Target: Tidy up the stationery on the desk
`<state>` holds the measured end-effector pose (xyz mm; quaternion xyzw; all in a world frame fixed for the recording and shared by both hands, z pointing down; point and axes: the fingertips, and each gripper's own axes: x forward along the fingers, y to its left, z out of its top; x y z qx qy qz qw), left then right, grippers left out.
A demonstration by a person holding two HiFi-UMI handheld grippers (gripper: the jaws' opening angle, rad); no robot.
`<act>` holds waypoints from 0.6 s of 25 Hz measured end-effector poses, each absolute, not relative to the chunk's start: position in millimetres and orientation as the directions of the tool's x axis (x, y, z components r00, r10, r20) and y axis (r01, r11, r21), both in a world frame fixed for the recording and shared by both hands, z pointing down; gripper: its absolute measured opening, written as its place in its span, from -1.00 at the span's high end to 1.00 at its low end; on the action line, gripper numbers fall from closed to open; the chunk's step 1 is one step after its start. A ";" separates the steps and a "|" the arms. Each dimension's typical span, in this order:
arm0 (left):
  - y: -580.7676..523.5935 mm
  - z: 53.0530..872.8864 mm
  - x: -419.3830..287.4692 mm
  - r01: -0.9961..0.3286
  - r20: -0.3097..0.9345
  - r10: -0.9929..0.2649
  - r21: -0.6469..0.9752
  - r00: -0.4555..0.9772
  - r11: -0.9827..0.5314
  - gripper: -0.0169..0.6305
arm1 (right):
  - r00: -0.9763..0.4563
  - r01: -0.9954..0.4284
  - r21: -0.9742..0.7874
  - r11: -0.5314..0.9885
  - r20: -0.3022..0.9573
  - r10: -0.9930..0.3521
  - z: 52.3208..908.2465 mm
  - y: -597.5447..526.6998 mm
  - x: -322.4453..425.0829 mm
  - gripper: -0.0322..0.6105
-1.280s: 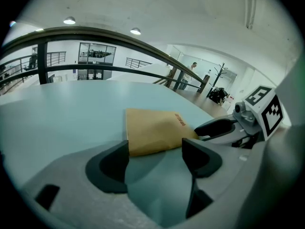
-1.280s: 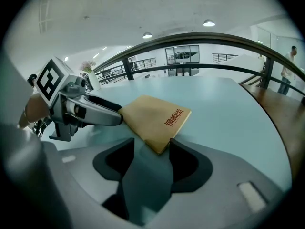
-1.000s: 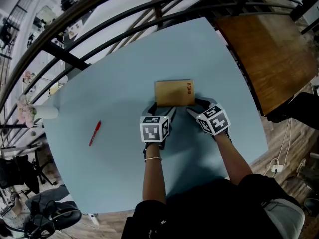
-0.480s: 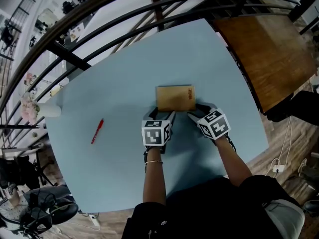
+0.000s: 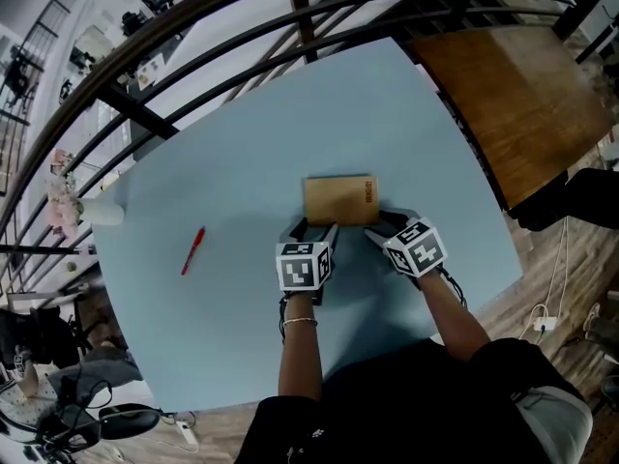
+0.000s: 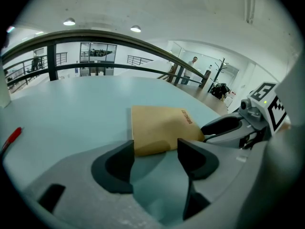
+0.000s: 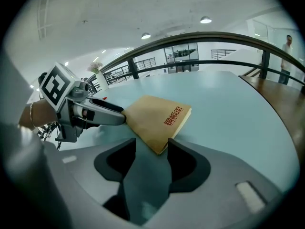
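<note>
A brown notebook (image 5: pixel 338 201) with red print lies flat on the light blue table (image 5: pixel 242 143). My left gripper (image 5: pixel 311 228) sits at its near left corner. In the left gripper view that corner (image 6: pixel 157 128) lies between the spread jaws, which have just been closing a little, and nothing is pinched. My right gripper (image 5: pixel 383 222) is at the near right corner, which pokes between its open jaws (image 7: pixel 159 120). A red pen (image 5: pixel 192 250) lies far to the left, also seen in the left gripper view (image 6: pixel 10 137).
A white cup (image 5: pixel 97 213) stands at the table's left edge. A dark metal railing (image 5: pixel 300 13) curves behind the table. A wooden tabletop (image 5: pixel 513 104) is at the right. The near table edge is close behind my wrists.
Both grippers have drawn back toward me across the table. The notebook has slid toward me with them. The pen has not moved.
</note>
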<state>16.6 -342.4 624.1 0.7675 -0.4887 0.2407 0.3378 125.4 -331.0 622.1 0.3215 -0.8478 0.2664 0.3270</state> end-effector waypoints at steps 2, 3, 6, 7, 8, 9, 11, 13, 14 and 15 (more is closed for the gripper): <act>-334.9 623.7 17.2 -0.913 0.700 -0.588 0.282 0.405 -0.294 0.08 | -0.581 -0.718 -0.246 0.652 0.726 -0.366 622.1 -322.2 126.5 0.20; -331.4 623.8 17.2 -0.914 0.701 -0.588 0.280 0.404 -0.294 0.08 | -0.582 -0.717 -0.247 0.652 0.727 -0.365 622.3 -317.9 126.6 0.20; -321.9 625.7 14.7 -0.915 0.702 -0.588 0.277 0.402 -0.294 0.08 | -0.585 -0.714 -0.250 0.653 0.727 -0.361 623.7 -306.0 124.3 0.20; -318.8 626.1 13.1 -0.915 0.701 -0.589 0.278 0.402 -0.294 0.08 | -0.586 -0.714 -0.253 0.653 0.726 -0.359 624.1 -302.1 122.9 0.21; -315.7 626.1 11.5 -0.915 0.701 -0.590 0.278 0.402 -0.293 0.08 | -0.588 -0.712 -0.256 0.653 0.725 -0.357 624.1 -298.0 121.4 0.20; -312.4 625.9 10.0 -0.915 0.701 -0.590 0.277 0.401 -0.293 0.09 | -0.591 -0.711 -0.259 0.654 0.725 -0.355 623.8 -293.7 120.0 0.21; -305.0 626.0 7.8 -0.916 0.704 -0.589 0.270 0.397 -0.296 0.09 | -0.595 -0.707 -0.265 0.655 0.724 -0.349 623.6 -284.3 117.9 0.21; -297.7 626.5 6.5 -0.917 0.707 -0.586 0.264 0.396 -0.301 0.09 | -0.599 -0.703 -0.270 0.657 0.724 -0.343 624.0 -275.0 116.4 0.21; -294.8 626.3 5.6 -0.916 0.707 -0.586 0.263 0.396 -0.302 0.09 | -0.600 -0.702 -0.272 0.658 0.724 -0.340 623.9 -271.1 115.5 0.21; -292.2 625.8 4.5 -0.916 0.707 -0.587 0.262 0.396 -0.302 0.09 | -0.602 -0.700 -0.275 0.659 0.724 -0.337 623.4 -267.6 114.4 0.21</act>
